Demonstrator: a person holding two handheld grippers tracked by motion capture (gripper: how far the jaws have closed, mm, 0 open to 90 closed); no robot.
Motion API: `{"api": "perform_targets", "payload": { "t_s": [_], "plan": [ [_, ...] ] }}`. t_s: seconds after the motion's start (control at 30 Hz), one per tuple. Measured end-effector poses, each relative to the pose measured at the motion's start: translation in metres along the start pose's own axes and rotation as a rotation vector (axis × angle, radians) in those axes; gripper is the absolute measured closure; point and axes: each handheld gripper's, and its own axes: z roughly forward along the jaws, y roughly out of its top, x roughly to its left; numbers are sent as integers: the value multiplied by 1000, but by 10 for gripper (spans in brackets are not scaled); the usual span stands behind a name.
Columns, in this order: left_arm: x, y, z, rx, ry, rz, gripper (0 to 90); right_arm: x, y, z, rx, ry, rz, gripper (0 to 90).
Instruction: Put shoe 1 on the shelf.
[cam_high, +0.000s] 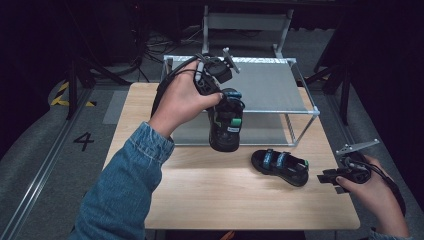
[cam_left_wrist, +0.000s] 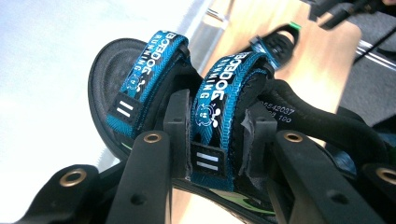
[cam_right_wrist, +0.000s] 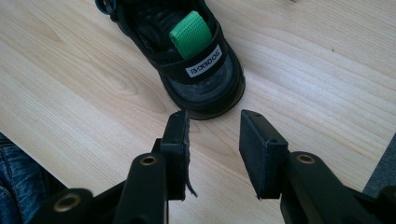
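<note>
My left gripper (cam_high: 218, 95) is shut on a black sandal (cam_high: 226, 124) with blue straps, held in the air in front of the metal rack (cam_high: 302, 111). In the left gripper view the pads (cam_left_wrist: 178, 122) clamp its rear blue strap (cam_left_wrist: 211, 107). A second matching sandal (cam_high: 280, 166) lies on the wooden table (cam_high: 200, 195) at the right. My right gripper (cam_high: 331, 180) rests low just right of that sandal's heel. In the right gripper view its jaws stand open with nothing between them, a short way from the heel (cam_right_wrist: 205, 86) with the green loop (cam_right_wrist: 190, 35).
The low metal rack with a grey shelf (cam_high: 265, 85) stands at the back of the table. The table's right edge (cam_high: 345, 190) lies under my right hand. A denim sleeve (cam_high: 125, 185) crosses the left half of the table. Dark floor with cables surrounds it.
</note>
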Motion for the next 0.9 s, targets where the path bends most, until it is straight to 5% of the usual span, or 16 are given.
{"api": "perform_targets", "payload": {
  "t_s": [0.53,0.9],
  "plan": [
    [51,28,10,-59,62,0,692,-5,-1,3,2,15,8,642],
    [81,41,24,-111,7,-51,693,-8,-7,2,0,11,18,642]
  ]
}}
